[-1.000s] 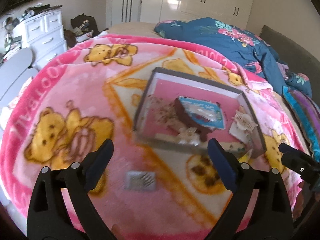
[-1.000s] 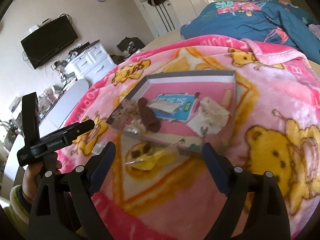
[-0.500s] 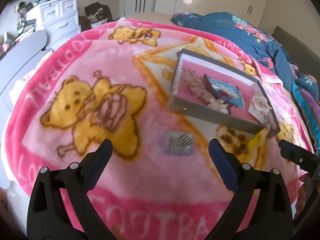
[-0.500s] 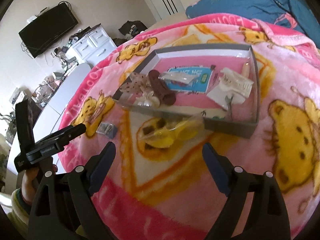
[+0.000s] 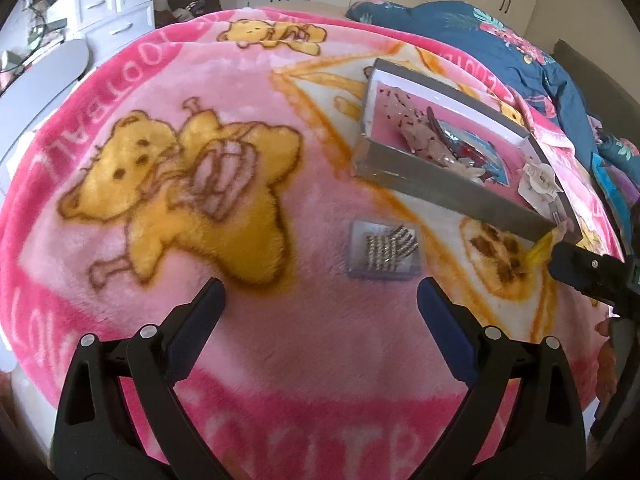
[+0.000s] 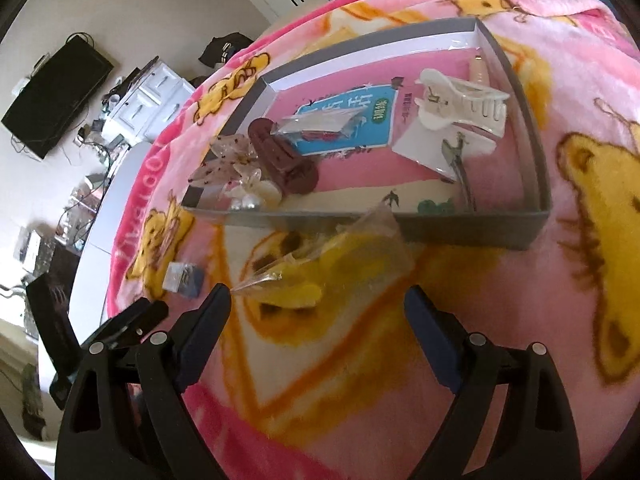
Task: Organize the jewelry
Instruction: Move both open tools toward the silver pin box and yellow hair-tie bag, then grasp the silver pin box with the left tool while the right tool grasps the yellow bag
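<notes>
We see blanket [image 5: 280, 320] pink, yellow bear print | tray [image 6: 460, 228] grey, pink inside | hair claw [image 6: 460, 100] white | packet [image 6: 332, 268] clear, yellow | quilt [image 5: 520, 52] navy floral

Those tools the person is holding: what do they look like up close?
Each tool, left and right, is a black plastic clamp with two long angled arms, silver rivets at the joints and dark blue pads on the fingertips. No cables or sleeves show.
</notes>
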